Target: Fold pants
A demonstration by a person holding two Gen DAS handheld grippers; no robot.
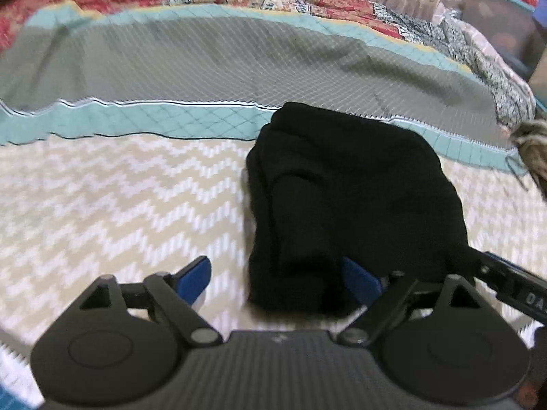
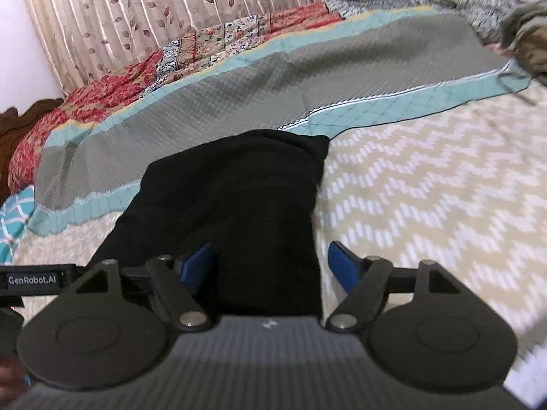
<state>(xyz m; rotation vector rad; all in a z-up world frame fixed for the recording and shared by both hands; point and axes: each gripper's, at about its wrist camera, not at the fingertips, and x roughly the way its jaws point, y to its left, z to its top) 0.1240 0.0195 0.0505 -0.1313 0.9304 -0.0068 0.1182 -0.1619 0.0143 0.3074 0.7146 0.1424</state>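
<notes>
The black pants (image 1: 342, 188) lie folded into a compact bundle on the beige zigzag bed sheet (image 1: 119, 188), their far end resting on a teal quilt border. My left gripper (image 1: 277, 280) is open at the bundle's near left corner. Its left pad (image 1: 195, 278) stands clear of the cloth and its right pad (image 1: 359, 278) sits over the cloth. In the right wrist view the pants (image 2: 232, 198) run away from my open right gripper (image 2: 270, 268). Its jaws straddle the bundle's near right edge, and the right pad (image 2: 342, 266) is off the cloth.
A grey quilt (image 1: 222, 68) with a teal border lies behind the pants, with a red floral patchwork spread (image 2: 102, 95) beyond it. A pleated leaf-print curtain (image 2: 136, 17) hangs at the back. Olive cloth (image 2: 526, 34) is bunched at the far right. Storage boxes (image 1: 502, 10) stand beside the bed.
</notes>
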